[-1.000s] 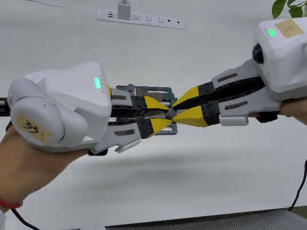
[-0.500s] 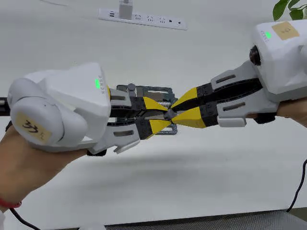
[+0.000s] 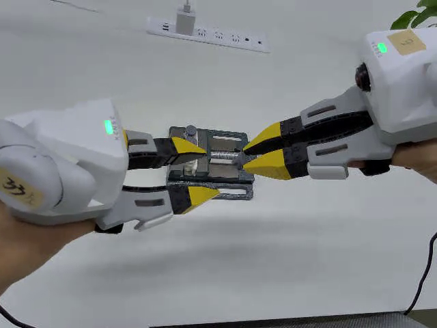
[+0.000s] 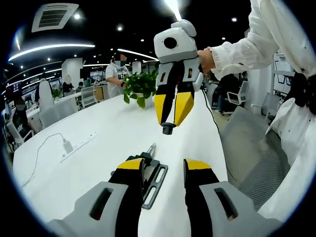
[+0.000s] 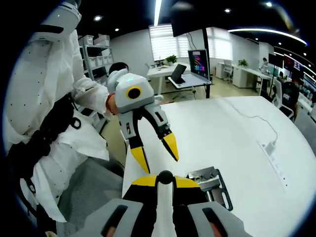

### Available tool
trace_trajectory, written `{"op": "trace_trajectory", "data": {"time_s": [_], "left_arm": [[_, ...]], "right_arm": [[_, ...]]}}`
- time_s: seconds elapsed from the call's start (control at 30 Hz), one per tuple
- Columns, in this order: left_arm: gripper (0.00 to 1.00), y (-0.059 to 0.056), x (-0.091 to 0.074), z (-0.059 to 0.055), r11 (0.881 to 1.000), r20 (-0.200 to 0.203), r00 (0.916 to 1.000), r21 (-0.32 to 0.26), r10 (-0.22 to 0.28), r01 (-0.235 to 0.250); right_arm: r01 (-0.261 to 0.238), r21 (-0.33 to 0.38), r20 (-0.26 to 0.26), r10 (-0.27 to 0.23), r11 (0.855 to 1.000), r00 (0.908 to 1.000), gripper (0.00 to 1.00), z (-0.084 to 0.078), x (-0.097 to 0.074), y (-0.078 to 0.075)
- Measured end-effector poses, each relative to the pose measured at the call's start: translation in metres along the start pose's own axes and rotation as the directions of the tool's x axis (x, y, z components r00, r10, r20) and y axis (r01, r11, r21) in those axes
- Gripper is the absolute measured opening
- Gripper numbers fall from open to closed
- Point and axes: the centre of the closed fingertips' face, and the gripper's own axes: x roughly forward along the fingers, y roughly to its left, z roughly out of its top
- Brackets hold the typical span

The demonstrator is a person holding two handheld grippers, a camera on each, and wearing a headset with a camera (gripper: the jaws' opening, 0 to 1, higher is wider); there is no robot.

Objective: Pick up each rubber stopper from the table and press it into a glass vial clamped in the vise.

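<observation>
A small dark rubber stopper (image 5: 165,177) sits pinched between the yellow tips of my right gripper (image 3: 244,156), which is shut on it; it also shows as a dark stopper (image 4: 168,130) in the left gripper view. My left gripper (image 3: 200,171) is open with nothing between its jaws, a short way left of the right one. Both hover above the small metal vise (image 3: 220,179) on the white table. The vise (image 4: 154,177) lies just past my left gripper's (image 4: 164,165) tips. A pale piece shows between the vise jaws; I cannot tell if it is a vial.
A white power strip (image 3: 208,31) with a plugged charger lies at the table's far edge. A green plant (image 3: 416,17) stands at the far right corner. A black cable (image 3: 429,266) hangs at the right. People stand in the office behind.
My left gripper has opened and drawn back to the left, away from the right gripper's tips. The right gripper stays in place, still shut on the stopper.
</observation>
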Motion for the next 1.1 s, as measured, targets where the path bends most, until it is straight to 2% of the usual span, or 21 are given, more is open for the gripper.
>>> {"op": "trace_trajectory", "data": {"time_s": [0.23,0.4,0.6,0.77,0.8,0.93,1.1], "left_arm": [[0.44,0.012,-0.014,-0.015,0.999,-0.009,0.9987,-0.005,0.05,-0.05],[0.53,0.017,-0.021,-0.029,0.998,-0.018,0.998,-0.024,0.061,-0.061],[0.68,0.02,-0.026,-0.041,0.997,-0.009,0.9984,-0.046,0.056,-0.057],[0.79,0.024,-0.029,-0.048,0.997,0.002,0.9987,-0.064,0.052,-0.052],[0.8,0.025,-0.029,-0.051,0.995,0.003,0.9986,-0.082,0.053,-0.053],[0.87,0.028,-0.032,-0.055,0.995,0.016,0.9983,-0.089,0.057,-0.055],[0.94,0.028,-0.033,-0.066,0.994,0.008,0.9984,-0.1,0.055,-0.054]], "right_arm": [[0.022,-0.001,-0.039,-0.022,1.0,0.999,0.06,0.003,0.008,-0.013],[0.036,0.004,-0.077,-0.036,0.999,0.9964,0.06,0.007,0.019,-0.024],[0.035,0.006,-0.136,-0.034,0.999,0.9901,0.06,0.006,0.035,-0.035],[0.046,0.011,-0.202,-0.043,0.999,0.9785,0.06,0.0,0.052,-0.046],[0.052,0.015,-0.229,-0.047,0.999,0.9724,0.06,-0.004,0.056,-0.05],[0.056,0.013,-0.278,-0.05,0.998,0.9592,0.06,-0.014,0.069,-0.059],[0.064,0.01,-0.354,-0.056,0.998,0.9336,0.06,-0.034,0.084,-0.072]]}}
